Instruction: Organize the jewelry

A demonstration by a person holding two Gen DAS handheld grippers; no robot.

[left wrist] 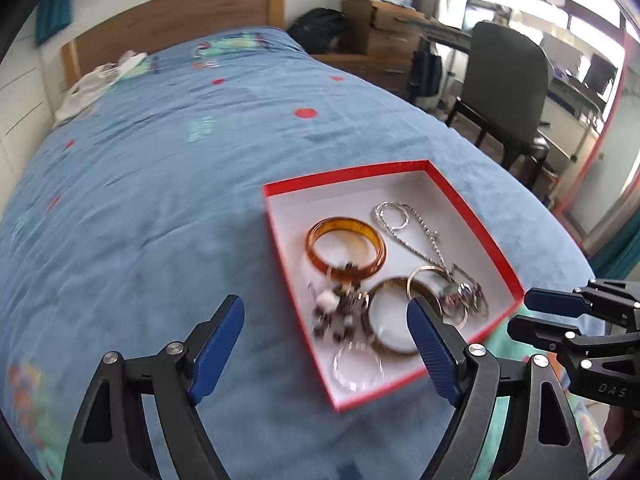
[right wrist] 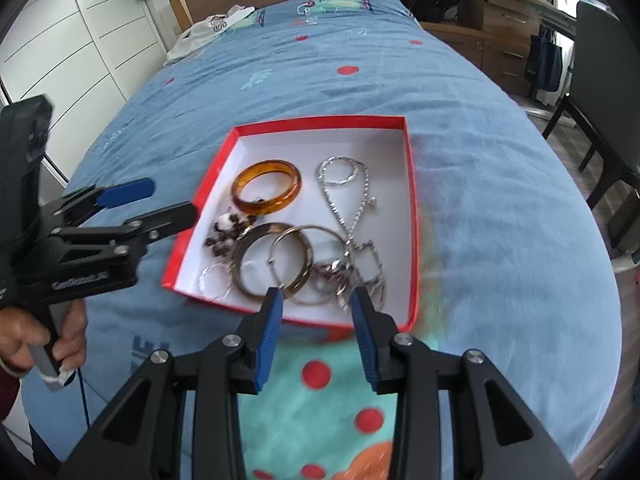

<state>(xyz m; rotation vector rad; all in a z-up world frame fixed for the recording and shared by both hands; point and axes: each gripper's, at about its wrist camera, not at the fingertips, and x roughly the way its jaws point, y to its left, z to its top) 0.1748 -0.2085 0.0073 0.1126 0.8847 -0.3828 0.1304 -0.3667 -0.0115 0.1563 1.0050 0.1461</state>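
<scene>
Red-rimmed box [right wrist: 412, 216] lies on the blue bedspread [right wrist: 480, 160], holding an amber bangle [right wrist: 267, 191], silver chain [right wrist: 352, 200] and metal rings [right wrist: 288, 260]. Left gripper [left wrist: 326, 344] and right gripper [right wrist: 316, 332]: jaws apart, empty. Only the right view shows the hand [right wrist: 36, 336] gripping the left handle

Red box [right wrist: 412, 216] with white inside; amber bangle [right wrist: 267, 192], silver chain [right wrist: 344, 184], dark brown beads [right wrist: 224, 236]. Blue bedspread [right wrist: 460, 140] with red dots. Blue pads on black grippers.

Blue-covered bed [right wrist: 480, 152], red-rimmed box [right wrist: 408, 184] near its foot, crumpled white cloth [right wrist: 200, 32] by headboard
</scene>
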